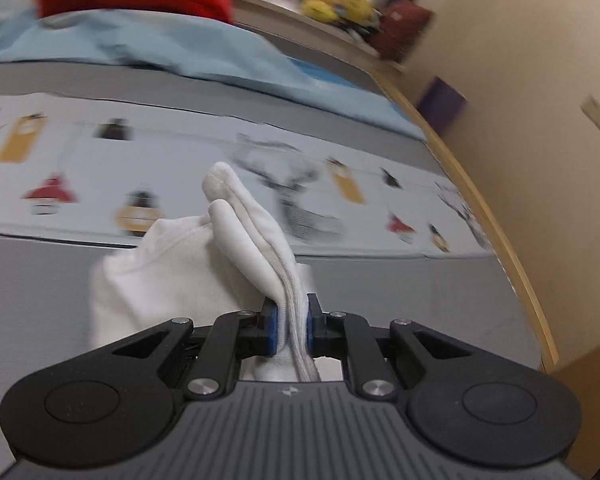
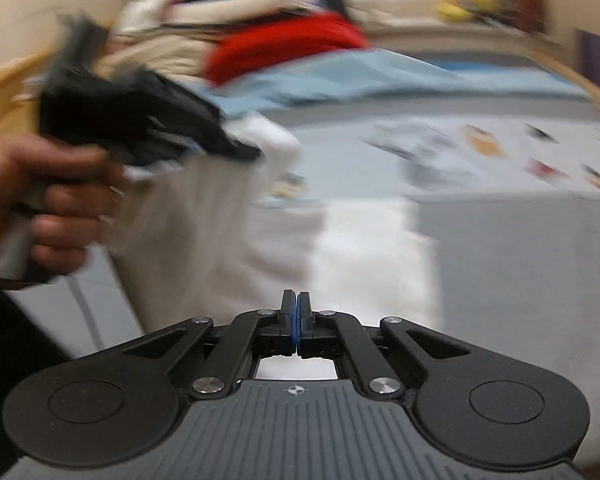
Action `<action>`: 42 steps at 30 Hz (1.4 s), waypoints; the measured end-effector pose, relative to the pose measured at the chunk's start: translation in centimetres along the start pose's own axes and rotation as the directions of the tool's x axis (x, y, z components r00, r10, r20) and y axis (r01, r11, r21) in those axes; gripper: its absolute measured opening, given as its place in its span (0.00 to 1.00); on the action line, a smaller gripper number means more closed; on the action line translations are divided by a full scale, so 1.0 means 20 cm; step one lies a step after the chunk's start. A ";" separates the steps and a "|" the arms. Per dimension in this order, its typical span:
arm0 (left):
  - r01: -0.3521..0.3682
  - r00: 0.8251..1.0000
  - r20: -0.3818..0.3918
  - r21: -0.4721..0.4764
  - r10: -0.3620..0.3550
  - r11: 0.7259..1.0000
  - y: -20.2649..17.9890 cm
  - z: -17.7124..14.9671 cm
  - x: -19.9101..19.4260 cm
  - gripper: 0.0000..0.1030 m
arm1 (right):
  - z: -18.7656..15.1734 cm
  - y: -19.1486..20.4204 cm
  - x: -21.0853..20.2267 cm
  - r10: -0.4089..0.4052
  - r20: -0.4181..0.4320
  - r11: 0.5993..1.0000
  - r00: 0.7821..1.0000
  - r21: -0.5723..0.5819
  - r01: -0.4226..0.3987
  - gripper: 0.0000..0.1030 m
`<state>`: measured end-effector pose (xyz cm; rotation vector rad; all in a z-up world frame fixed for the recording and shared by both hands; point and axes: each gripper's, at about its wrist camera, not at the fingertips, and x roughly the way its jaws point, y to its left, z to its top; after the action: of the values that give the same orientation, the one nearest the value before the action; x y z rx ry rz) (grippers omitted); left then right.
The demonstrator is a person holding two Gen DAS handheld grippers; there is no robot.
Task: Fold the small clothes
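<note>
Left gripper [image 1: 292, 322] clamps a white garment [image 1: 188, 264] above the open grey bed [image 1: 400, 292]; right gripper [image 2: 296, 322] shuts empty, its view alone showing the left hand [image 2: 40, 200].

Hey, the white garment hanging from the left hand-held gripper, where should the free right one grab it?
Probably the loose hanging edge of the white garment, approached from its right side: the left hand-held gripper pinches a bunched top edge, and the shut right hand-held gripper must open first.

I'm working in a home, most likely a bedroom: a bed [image 1: 100, 280] with grey cover and wooden edge, a heap of clothes [image 2: 228, 40] piled on it, yellow soft toys [image 1: 336, 2] on a ledge beneath the window.
</note>
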<state>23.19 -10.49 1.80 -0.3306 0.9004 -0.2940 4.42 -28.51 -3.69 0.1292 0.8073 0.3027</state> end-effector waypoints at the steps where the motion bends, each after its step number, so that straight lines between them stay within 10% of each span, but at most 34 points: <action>1: 0.006 1.000 -0.012 0.019 -0.006 1.000 -0.09 -0.01 0.05 0.15 | -0.01 -0.06 0.00 -0.042 -0.016 0.998 0.999 0.037 0.042 0.00; 8: 0.162 0.987 0.005 0.062 -0.163 0.985 -0.28 0.01 0.02 0.36 | -0.07 -0.34 0.06 -0.100 -0.082 0.928 0.992 0.350 0.123 0.03; 13: 0.062 0.998 -0.014 0.141 -0.060 0.988 -0.05 -0.09 -0.09 0.35 | -0.11 -0.35 0.15 -0.045 -0.097 0.906 0.994 0.416 0.082 0.03; 19: -0.096 0.977 -0.171 0.189 0.129 0.977 0.17 -0.21 -0.04 0.33 | -0.14 -0.26 0.37 -0.003 -0.242 0.909 0.970 0.403 0.103 0.39; 22: -0.095 0.971 -0.190 0.233 0.142 0.968 0.22 -0.24 -0.04 0.33 | -0.16 -0.23 0.41 -0.048 -0.275 0.920 0.960 0.363 0.150 0.36; 24: -0.092 0.968 -0.207 0.240 0.144 0.966 0.25 -0.24 -0.03 0.33 | -0.16 -0.23 0.40 -0.060 -0.270 0.915 0.961 0.369 0.161 0.06; 31: -0.006 0.955 -0.282 0.274 0.087 0.962 0.30 -0.38 -0.01 0.33 | -0.05 -0.24 0.24 -0.088 -0.263 0.936 0.961 0.309 0.170 0.03; 35: 0.036 0.942 -0.322 0.379 0.095 0.925 0.26 -0.48 0.10 0.33 | 0.13 -0.31 0.11 -0.035 -0.119 0.956 0.992 0.285 0.068 0.10; 38: 0.041 0.932 -0.338 0.460 0.132 0.887 0.25 -0.53 0.16 0.33 | 0.24 -0.36 0.14 -0.039 -0.054 0.974 0.998 0.221 0.051 0.35; 42: 0.072 0.929 -0.358 0.426 0.095 0.902 0.29 -0.51 0.17 0.34 | 0.27 -0.47 0.35 -0.038 -0.065 0.965 0.997 0.256 0.053 0.44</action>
<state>17.68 -8.13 -8.75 0.1539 1.1786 -0.5477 15.00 -35.14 -7.01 0.3461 0.9058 0.1574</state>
